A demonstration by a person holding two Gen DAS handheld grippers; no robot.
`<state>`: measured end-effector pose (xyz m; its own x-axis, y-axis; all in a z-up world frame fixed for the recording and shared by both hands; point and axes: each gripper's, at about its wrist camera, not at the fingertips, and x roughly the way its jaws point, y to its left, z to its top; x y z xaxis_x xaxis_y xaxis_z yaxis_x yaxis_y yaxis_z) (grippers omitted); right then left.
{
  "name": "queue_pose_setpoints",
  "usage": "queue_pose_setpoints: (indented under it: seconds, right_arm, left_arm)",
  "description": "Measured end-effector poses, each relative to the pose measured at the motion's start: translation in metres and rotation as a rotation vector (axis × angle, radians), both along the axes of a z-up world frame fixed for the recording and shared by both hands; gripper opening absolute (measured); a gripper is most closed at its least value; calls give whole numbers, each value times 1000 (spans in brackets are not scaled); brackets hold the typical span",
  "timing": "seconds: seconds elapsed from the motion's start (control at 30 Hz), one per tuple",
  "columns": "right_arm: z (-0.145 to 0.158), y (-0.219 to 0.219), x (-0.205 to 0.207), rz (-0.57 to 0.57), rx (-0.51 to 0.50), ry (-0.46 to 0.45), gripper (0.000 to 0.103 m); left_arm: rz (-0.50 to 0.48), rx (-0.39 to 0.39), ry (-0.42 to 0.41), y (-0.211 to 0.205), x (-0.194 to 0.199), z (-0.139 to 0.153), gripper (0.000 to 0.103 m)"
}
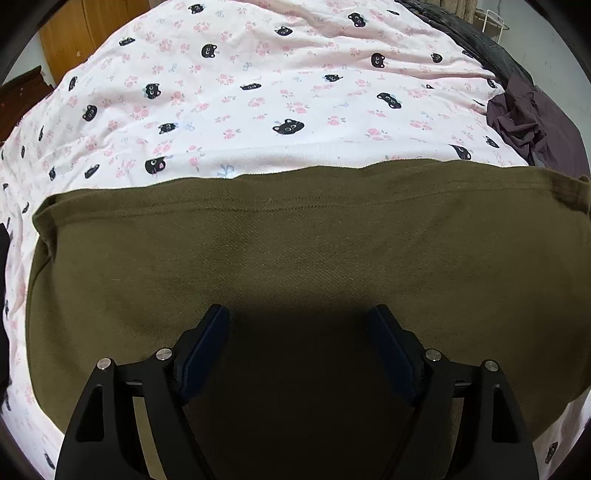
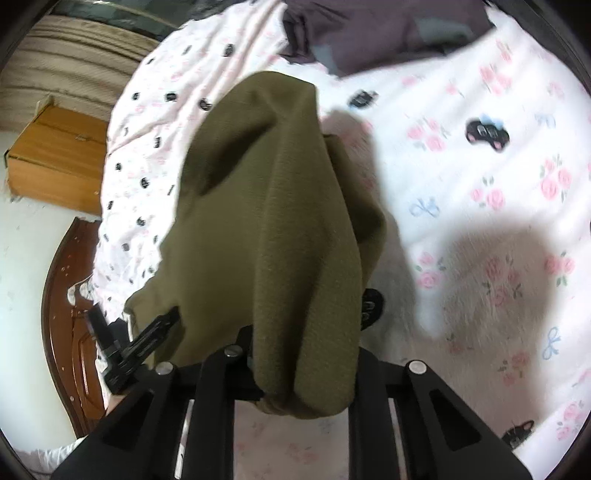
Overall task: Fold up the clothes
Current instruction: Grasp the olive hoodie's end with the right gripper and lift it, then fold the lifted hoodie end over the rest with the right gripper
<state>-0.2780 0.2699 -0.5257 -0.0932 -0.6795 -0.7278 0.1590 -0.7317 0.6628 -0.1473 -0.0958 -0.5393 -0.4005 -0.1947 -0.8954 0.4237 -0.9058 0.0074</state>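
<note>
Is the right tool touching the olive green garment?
Touching. The right wrist view shows the olive green garment bunched between the right tool fingers and draped forward over them.

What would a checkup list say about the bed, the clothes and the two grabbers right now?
Surface: bed sheet, pink with black cat faces and roses, wrinkled.
Job's things: olive garment spread flat in the left view; a part of it is lifted in the right view.
Clutter: purple garment, crumpled at the bed's edge.
Grippers: left hand-held gripper open over the olive cloth; right hand-held gripper shut on it.
Cables: nothing seen.
Surroundings: wooden cabinet, dark wooden bed frame, white wire rack.
</note>
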Motion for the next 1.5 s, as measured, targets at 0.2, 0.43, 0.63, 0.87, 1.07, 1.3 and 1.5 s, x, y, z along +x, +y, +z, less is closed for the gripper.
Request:
queue_pose_setpoints:
  seconds: [0.2, 0.43, 0.63, 0.87, 1.07, 1.3, 1.5]
  right_arm:
    - [41, -7, 1, 41, -29, 66, 16]
    - [64, -23, 9, 70, 23, 134, 16]
    - [68, -28, 18, 71, 67, 160, 16]
    - [65, -32, 18, 63, 155, 177, 18]
    - [64, -30, 23, 46, 170, 188, 18]
    - [101, -58, 37, 114, 165, 297, 17]
    - [131, -89, 46, 170, 135, 364, 17]
  left_arm:
    - [18, -7, 41, 0, 2, 13, 76]
    - [14, -6, 97, 6, -9, 24, 76]
    - [-13, -15, 9, 0, -55, 2, 80]
    - [17, -60, 46, 5, -36, 18, 82]
    - [-13, -58, 10, 33, 12, 7, 82]
    - [-29, -45, -29, 36, 11, -10, 84]
    - [-26, -43, -36, 38, 13, -6, 84]
